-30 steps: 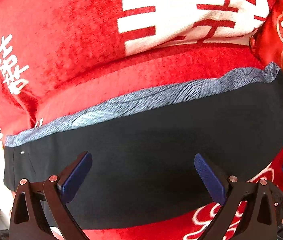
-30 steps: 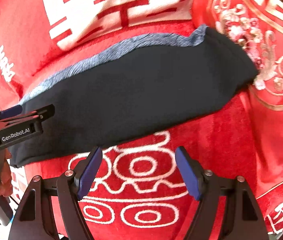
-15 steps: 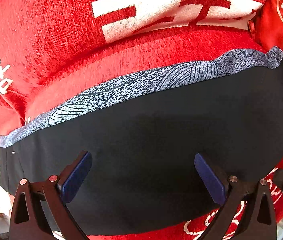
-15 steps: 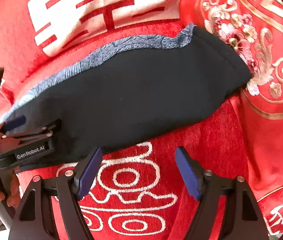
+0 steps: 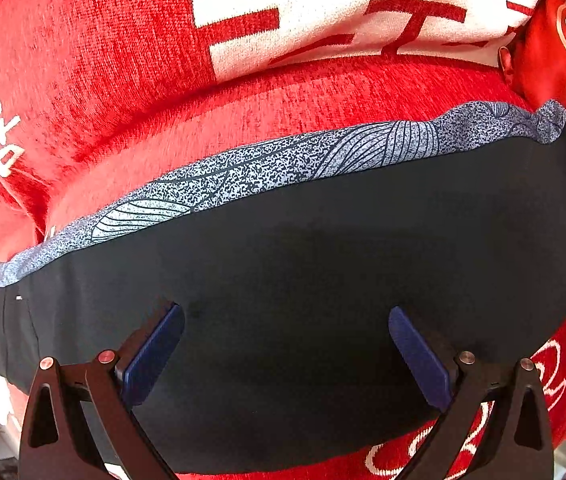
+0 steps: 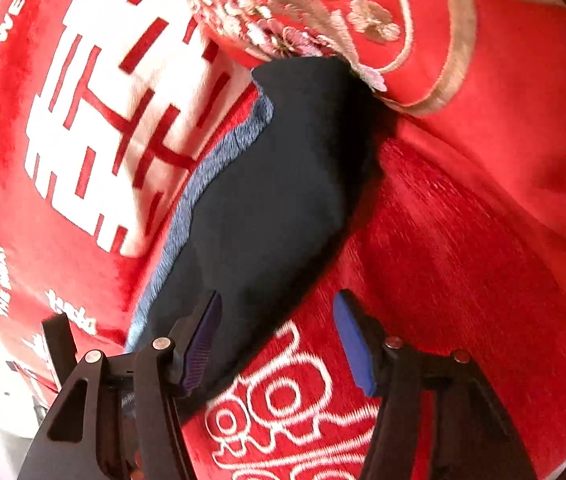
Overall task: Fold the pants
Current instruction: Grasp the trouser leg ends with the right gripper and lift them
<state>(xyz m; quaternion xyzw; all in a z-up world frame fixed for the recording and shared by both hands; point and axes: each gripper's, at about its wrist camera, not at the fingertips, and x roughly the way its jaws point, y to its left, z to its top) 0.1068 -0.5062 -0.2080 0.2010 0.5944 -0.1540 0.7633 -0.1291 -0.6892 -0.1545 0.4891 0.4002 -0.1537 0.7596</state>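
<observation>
Red blanket [image 5: 131, 80] with large white characters covers the whole surface under you, and a red embroidered cover [image 6: 423, 28] with gold and pink flowers lies over its far right part. English words in white run along the blanket's left side in the right wrist view.

On the blanket lie the pants [image 5: 323, 280], dark and folded into a long flat band. A blue-grey patterned strip [image 5: 283, 164] runs along their far edge. In your right wrist view the pants stretch from near left to far right, and their far end touches the edge of the embroidered cover. White looped embroidery on the blanket shows just beside their near edge.

Your left hand-held gripper [image 5: 285, 356] points steeply down over the middle of the pants, its blue pads wide apart and the dark cloth spread between them; you cannot tell whether the tips touch it.

Your right hand-held gripper [image 6: 279, 340] is at the near edge of the pants. Its jaws are closing at a middling width. The left pad sits over the dark cloth, the right pad over bare blanket, and neither pad presses on the fabric.
</observation>
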